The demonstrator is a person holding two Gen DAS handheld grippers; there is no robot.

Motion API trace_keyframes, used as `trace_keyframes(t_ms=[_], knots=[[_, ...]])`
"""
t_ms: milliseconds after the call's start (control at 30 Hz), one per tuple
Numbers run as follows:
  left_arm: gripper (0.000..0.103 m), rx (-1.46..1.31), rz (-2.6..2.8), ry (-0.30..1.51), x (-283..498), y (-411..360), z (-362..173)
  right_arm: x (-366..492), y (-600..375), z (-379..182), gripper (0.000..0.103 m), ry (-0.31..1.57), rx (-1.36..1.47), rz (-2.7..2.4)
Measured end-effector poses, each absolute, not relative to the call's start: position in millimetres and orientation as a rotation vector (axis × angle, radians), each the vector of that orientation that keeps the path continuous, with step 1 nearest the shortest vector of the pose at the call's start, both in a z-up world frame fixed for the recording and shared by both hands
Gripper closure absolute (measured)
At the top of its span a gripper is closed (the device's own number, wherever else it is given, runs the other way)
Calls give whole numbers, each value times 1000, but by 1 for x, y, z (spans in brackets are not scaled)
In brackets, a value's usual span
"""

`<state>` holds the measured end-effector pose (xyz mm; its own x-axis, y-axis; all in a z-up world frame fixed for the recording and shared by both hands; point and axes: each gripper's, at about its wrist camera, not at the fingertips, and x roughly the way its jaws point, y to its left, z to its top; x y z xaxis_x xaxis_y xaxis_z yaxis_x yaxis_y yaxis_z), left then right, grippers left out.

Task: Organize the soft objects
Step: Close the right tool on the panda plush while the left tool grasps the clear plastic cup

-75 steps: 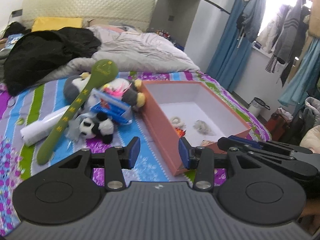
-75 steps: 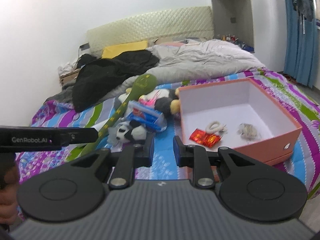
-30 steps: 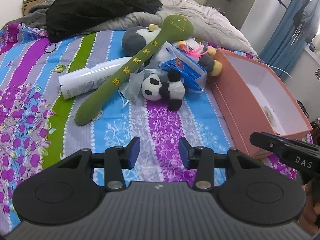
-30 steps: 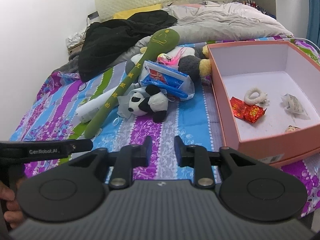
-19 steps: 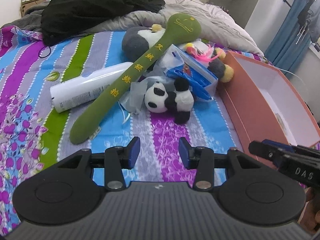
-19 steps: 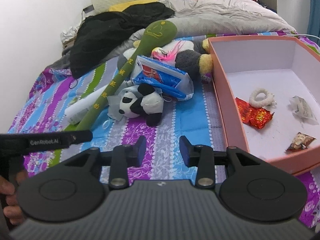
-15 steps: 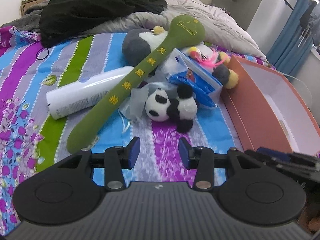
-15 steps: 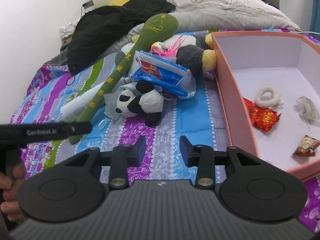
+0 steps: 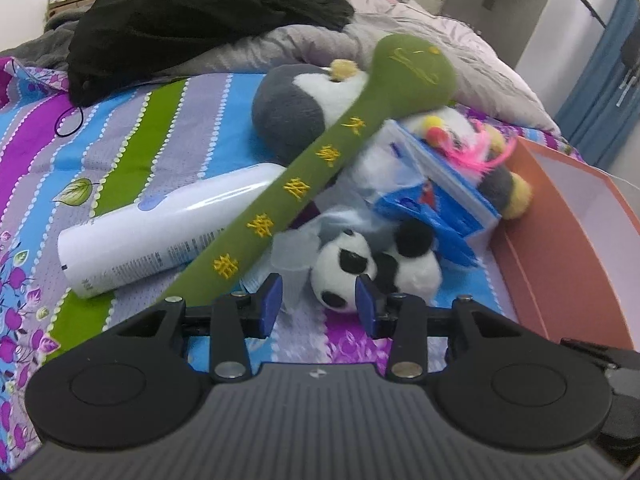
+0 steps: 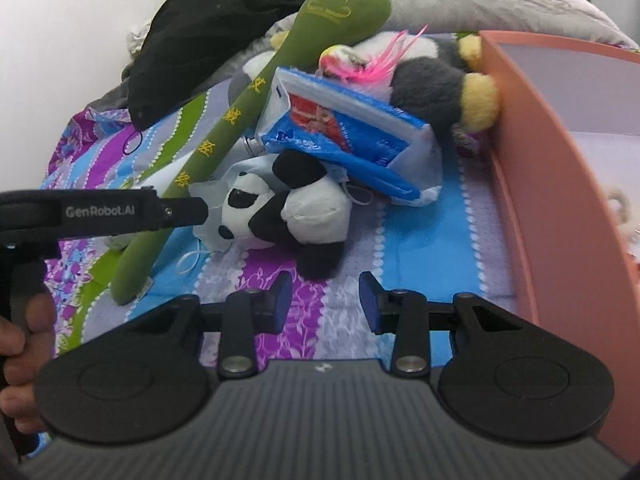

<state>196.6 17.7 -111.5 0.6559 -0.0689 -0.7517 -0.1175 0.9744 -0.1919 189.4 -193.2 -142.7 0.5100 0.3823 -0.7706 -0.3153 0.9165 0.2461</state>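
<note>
Black-and-white plush panda (image 9: 374, 266) is seen at lower centre of the left view, its head framed by the closing, not yet pressing left gripper (image 9: 319, 300). The right gripper (image 10: 324, 302) is parted below it, empty.

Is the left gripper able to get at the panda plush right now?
Probably yes. The left gripper is closing around the panda plush, whose head sits between the fingers; only a crumpled face mask lies alongside.
</note>
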Motion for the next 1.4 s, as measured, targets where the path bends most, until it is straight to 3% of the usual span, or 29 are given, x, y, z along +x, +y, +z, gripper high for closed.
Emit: trace_keyframes(t_ms=[533, 667, 1400], knots=[[78, -245, 72, 886, 236, 29, -137, 227, -170, -181, 64, 1004, 93, 425], [82, -256, 78, 882, 236, 31, -134, 225, -168, -177, 73, 1002, 73, 425], [83, -311, 29, 851, 125, 12, -85, 128, -201, -124, 78, 969, 45, 370]])
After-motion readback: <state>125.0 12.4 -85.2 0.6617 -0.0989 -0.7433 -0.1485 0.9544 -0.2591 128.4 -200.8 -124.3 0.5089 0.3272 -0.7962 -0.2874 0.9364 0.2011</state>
